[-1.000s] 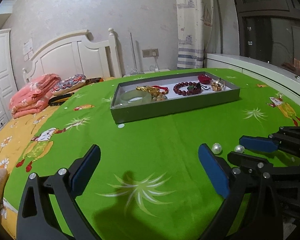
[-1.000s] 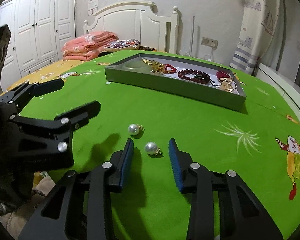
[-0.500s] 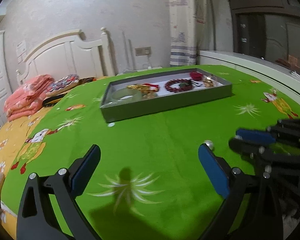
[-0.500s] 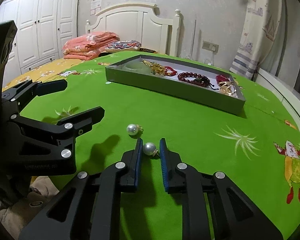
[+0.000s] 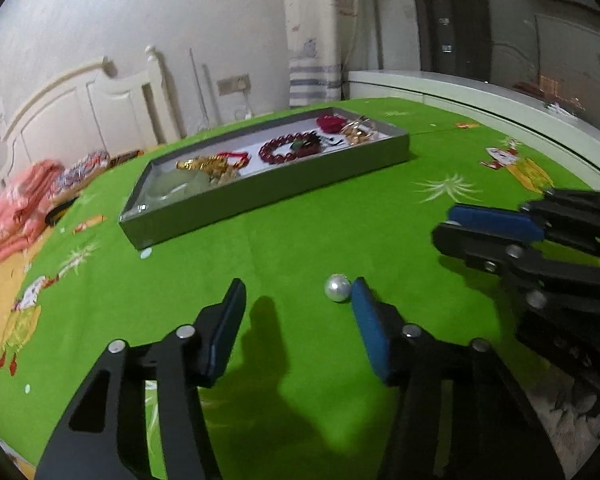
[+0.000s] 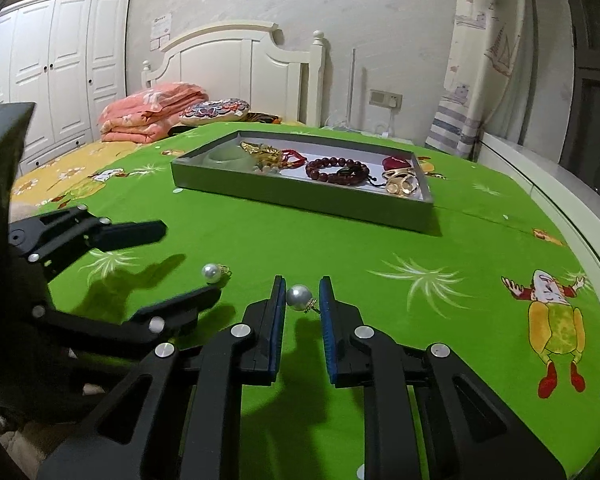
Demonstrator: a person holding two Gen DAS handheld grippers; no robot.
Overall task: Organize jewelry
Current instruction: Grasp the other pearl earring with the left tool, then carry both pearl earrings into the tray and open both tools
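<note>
- R gripper [image 6: 302, 296]: jaws nearly closed round a pearl earring [image 6: 299, 297], a blue pad close on each side of the pearl; can't tell if the pads touch it. The earring's gold post sticks out toward the R pad. It sits at the pad tips, low over the green bedspread [image 6: 380, 248]; can't tell if lifted or resting.
- L gripper [image 5: 298, 292]: jaws wide open, nothing held. Second pearl earring [image 5: 337, 288] lies on the bedspread just inside the R pad's tip, about touching it; L pad well apart from it.
- From R wrist view, second pearl sits between the L gripper's two black fingers [image 6: 140, 230], gold fitting on its far side.
- Both pearls near the bedspread's near edge, near each other, the grippers side by side.
- Grey tray [image 6: 300, 200] farther back, mid-bedspread, well apart from both pearls. Inside, L to R: pale green bangle [image 6: 224, 156], gold chain piece w/ red cord [image 6: 266, 152], dark red bead bracelet [image 6: 336, 170], red item [image 6: 396, 161] and gold rings [image 6: 402, 184] at the R end.
- Beyond: folded pink blanket [image 6: 152, 110], patterned cushion [image 6: 214, 110], white headboard [image 6: 236, 64].
</note>
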